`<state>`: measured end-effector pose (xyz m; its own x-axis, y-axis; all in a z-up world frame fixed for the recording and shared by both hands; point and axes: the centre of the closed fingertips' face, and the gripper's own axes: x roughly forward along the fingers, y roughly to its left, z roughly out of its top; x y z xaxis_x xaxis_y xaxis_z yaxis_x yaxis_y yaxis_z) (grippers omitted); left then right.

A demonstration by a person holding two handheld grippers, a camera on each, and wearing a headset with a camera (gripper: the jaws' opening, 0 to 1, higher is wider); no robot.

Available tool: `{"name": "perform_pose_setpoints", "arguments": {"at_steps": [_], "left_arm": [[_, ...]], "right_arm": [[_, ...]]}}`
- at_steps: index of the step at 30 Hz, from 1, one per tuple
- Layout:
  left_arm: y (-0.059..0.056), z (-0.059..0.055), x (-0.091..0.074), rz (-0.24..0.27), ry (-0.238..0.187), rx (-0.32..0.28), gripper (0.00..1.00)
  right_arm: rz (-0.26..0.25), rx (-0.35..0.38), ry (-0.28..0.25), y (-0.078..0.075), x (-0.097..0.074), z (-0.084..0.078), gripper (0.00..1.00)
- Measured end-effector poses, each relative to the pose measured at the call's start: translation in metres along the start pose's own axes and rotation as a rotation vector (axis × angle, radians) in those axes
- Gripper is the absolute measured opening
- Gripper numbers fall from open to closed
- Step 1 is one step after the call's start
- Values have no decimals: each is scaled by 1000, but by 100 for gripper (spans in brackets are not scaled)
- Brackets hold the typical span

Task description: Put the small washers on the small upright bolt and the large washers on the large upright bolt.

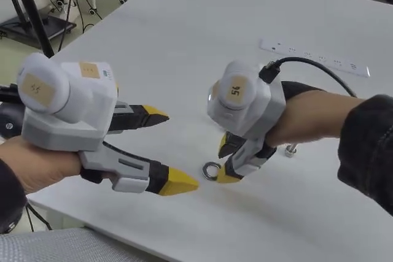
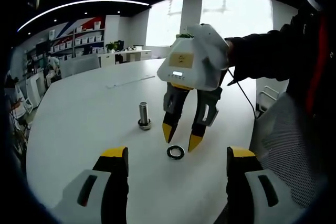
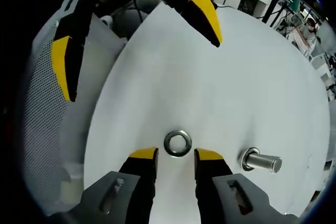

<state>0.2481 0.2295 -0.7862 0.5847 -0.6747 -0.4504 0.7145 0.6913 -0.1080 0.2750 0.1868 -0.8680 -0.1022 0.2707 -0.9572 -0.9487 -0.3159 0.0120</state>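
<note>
R gripper [image 1: 226, 162] is tipped down at the washer [image 1: 211, 170], jaws part open w/ a gap a bit wider than the washer, nothing held. The washer lies flat on the tabletop [image 1: 184, 41], just ahead of the tips. L gripper [image 1: 167, 148] hovers nearby, jaws spread wide, empty. The bolt [image 2: 144, 115] stands upright, apart from the washer.

Risk, as I see it: a flat washer gives little edge to bite, so closing from here could skid it away or flick it out sideways. Pinched by one rim, it may tilt & drop en route. Can't tell if this bolt is the small or large one, so a mismatch is possible.

The left gripper view gives the bolt's whole shank. In the head view it's half tucked under the forearm [image 1: 307, 118]. The right gripper view settles that the washer sits ahead of the gap, not inside it.
</note>
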Motion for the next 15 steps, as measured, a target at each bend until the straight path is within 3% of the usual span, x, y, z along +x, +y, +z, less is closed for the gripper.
{"name": "perform_pose_setpoints", "arguments": {"at_steps": [15], "left_arm": [[0, -2, -5, 11, -7, -10, 76]], "right_arm": [[-11, -29, 35, -2, 10, 1, 28]]}}
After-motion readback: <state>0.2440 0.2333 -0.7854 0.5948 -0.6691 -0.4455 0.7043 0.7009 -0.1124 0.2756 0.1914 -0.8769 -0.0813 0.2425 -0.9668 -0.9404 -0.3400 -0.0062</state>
